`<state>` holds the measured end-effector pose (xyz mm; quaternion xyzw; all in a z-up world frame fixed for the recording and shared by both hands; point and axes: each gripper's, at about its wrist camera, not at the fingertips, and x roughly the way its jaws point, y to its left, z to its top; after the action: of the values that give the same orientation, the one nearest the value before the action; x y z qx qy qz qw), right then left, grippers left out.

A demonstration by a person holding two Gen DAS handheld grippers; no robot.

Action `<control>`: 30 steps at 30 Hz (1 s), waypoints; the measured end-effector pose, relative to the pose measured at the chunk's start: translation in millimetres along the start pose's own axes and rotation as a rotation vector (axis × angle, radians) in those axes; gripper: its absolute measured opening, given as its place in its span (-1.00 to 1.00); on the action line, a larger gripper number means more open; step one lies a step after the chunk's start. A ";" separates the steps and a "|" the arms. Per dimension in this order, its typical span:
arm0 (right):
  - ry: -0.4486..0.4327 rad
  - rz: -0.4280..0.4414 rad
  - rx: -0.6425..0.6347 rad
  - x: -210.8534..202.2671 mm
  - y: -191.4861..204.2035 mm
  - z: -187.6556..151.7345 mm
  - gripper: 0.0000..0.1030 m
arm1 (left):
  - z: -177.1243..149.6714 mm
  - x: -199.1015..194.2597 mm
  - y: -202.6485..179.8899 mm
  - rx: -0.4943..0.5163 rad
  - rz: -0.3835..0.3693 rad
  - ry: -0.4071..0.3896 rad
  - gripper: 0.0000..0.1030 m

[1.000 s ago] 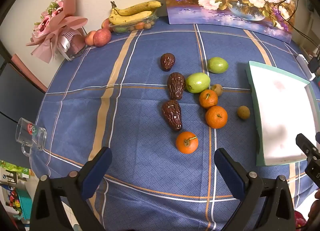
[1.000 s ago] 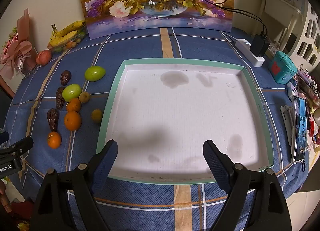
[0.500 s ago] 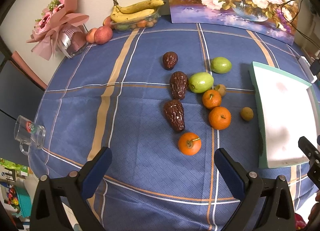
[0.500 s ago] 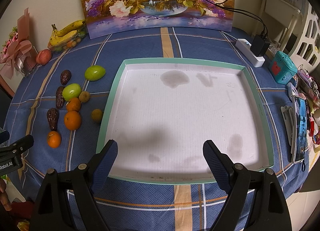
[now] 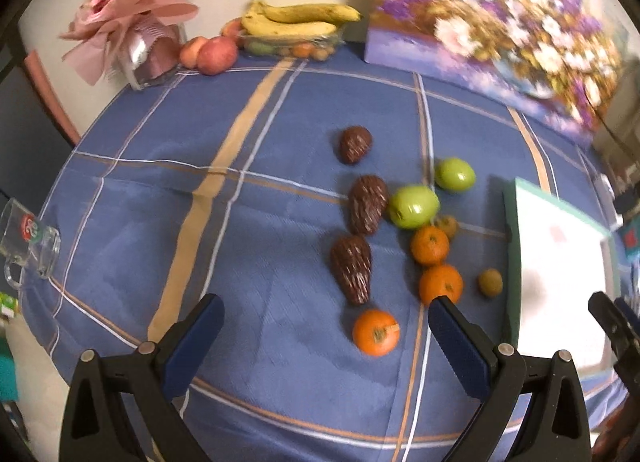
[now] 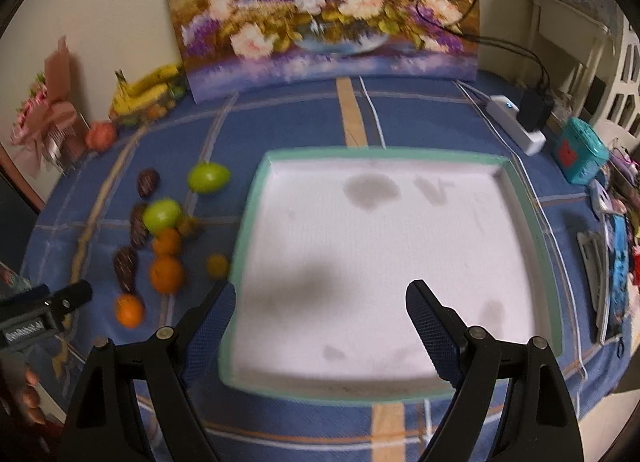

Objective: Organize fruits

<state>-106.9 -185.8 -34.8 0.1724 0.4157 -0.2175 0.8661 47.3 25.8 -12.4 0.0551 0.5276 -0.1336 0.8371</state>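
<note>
Loose fruit lies on the blue checked tablecloth: three oranges, two green fruits, three dark brown scaly fruits and two small brown ones. My left gripper hangs open above the cloth, and the nearest orange shows between its fingers, untouched. A green-rimmed white tray sits to the right of the fruit. My right gripper is open over the tray's near edge and holds nothing.
At the back stand bananas on a clear box, apples, a pink bouquet and a flower painting. A glass mug is at the left table edge. A power strip and teal box lie right of the tray.
The left gripper has rolled and shifted, so the fruit now sits lower and nearer its fingers. The right view has tilted up slightly. Both grippers stay open.
</note>
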 end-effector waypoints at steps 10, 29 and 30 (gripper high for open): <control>-0.025 0.104 -0.091 5.3 38.2 35.2 0.70 | 40.3 4.7 14.2 -0.099 -0.107 -0.040 1.00; 0.219 0.127 -0.228 74.4 96.6 50.3 -0.32 | 50.7 55.0 4.9 -0.138 -0.101 0.144 0.59; 0.237 0.120 -0.230 78.7 96.5 47.4 -0.34 | 48.8 58.4 4.3 -0.140 -0.102 0.158 0.54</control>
<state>18.0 -145.2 -57.7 0.1211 0.5260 -0.0948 0.8365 114.7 8.9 -43.7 -0.0202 0.6020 -0.1342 0.7869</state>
